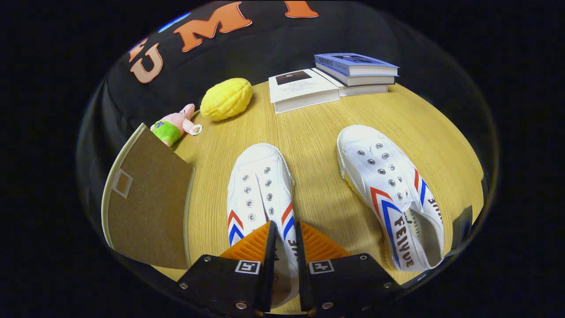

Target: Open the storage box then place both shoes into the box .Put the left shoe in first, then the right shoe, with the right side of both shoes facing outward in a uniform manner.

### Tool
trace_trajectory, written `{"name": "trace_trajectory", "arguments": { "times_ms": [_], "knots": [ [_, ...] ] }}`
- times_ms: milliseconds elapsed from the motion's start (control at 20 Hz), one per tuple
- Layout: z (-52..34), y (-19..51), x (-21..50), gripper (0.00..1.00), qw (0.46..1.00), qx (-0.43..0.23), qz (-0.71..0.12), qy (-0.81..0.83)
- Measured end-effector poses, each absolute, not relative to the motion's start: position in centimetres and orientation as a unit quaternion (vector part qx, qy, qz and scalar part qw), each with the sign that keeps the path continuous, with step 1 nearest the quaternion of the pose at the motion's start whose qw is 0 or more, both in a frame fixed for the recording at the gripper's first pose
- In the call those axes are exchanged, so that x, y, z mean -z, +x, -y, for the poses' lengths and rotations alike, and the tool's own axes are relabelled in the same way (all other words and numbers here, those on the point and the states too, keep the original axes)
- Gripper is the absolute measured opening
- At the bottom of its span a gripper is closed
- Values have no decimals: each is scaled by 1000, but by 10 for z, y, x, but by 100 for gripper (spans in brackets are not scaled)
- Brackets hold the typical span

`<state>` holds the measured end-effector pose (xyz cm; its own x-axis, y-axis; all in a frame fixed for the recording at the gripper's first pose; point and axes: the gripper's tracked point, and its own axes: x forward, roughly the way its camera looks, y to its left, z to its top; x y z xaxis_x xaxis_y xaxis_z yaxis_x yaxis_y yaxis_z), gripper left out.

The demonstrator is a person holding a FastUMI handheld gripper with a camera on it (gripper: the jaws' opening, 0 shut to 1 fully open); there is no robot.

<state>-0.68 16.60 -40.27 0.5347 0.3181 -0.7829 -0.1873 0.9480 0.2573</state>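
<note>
Two white canvas shoes with red and blue chevrons lie on the wooden table [318,132], toes pointing away from me. The left shoe [258,185] lies straight ahead. My gripper [286,232] has closed on its right side wall near the opening, one finger inside the shoe and one outside. The right shoe [388,185] rests to the right, apart from the fingers and tilted onto its side. To the left of the left shoe stands the brown fabric storage box [148,207], its flat lid or flap facing me with a small label window.
Beyond the shoes, a yellow lemon-shaped toy [226,99] and a pink plush toy [174,126] lie near the table's far left. Three books [331,79] are stacked at the far edge. A dark object [461,227] sits at the table's right edge.
</note>
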Motion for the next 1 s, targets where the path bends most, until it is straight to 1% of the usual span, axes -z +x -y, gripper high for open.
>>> {"name": "trace_trajectory", "arguments": {
  "times_ms": [50,150,200,300,600,850,1000],
  "knots": [
    [-167,-7,402,24,875,-146,-456,70],
    [-169,-7,401,16,878,-148,-449,73],
    [-168,-6,401,8,878,-143,-450,84],
    [-169,-8,397,1,872,-133,-456,115],
    [-174,0,358,0,887,-128,-430,107],
    [-201,16,293,0,896,-158,-384,156],
    [-235,17,245,0,897,-201,-354,174]
  ]
}}
